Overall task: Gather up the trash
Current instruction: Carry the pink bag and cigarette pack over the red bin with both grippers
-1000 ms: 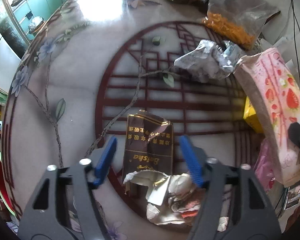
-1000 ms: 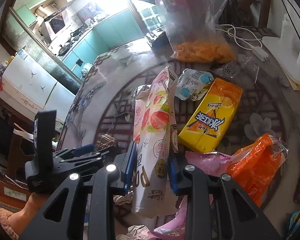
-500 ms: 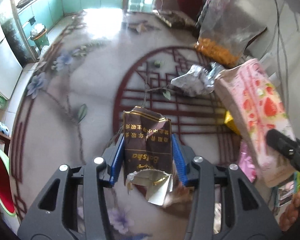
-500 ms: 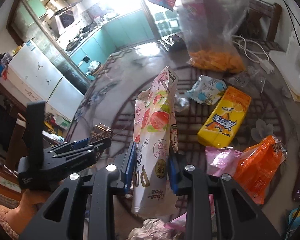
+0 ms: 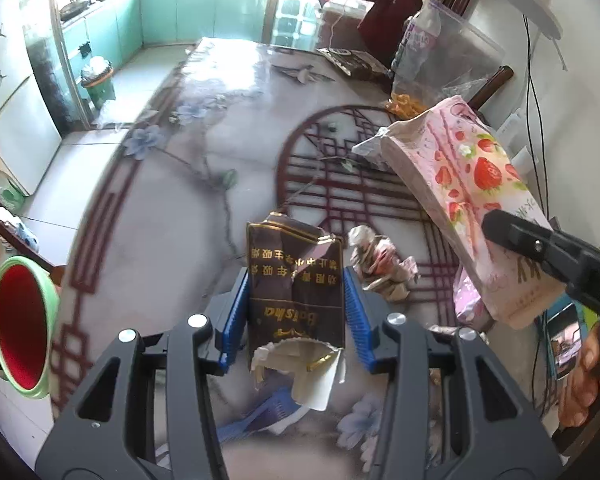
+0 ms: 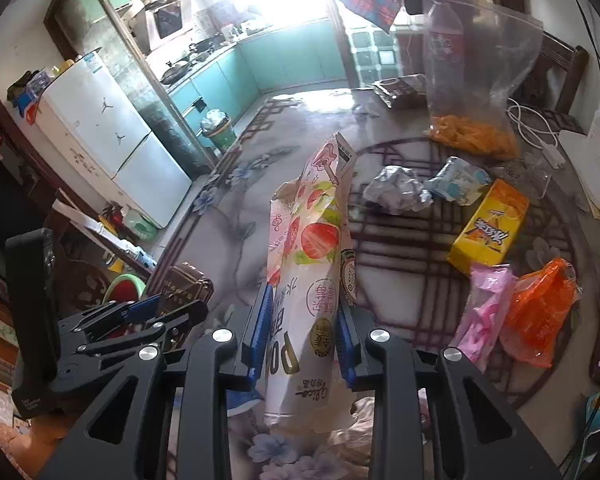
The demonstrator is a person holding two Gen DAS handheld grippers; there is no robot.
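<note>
Left gripper (image 5: 296, 312) tilted steeply down, blue pads (image 5: 236, 312) pressed on both sides of a brown pack (image 5: 296, 280), lifted clear of the table; jaws lately closing, now set. Right gripper (image 6: 304, 332) likewise angled down, narrow, clamped on a pink pouch (image 6: 312, 248) standing upright between the pads. Bare hand (image 5: 592, 384) behind the right gripper's body.

Two close wrist views, shared table (image 5: 172, 216)

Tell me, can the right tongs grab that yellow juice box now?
Probably not yet. The right tongs are already shut on the strawberry snack bag, so they are full. The yellow juice box lies uncovered on the table, so the way looks free once the bag is dropped.
</note>
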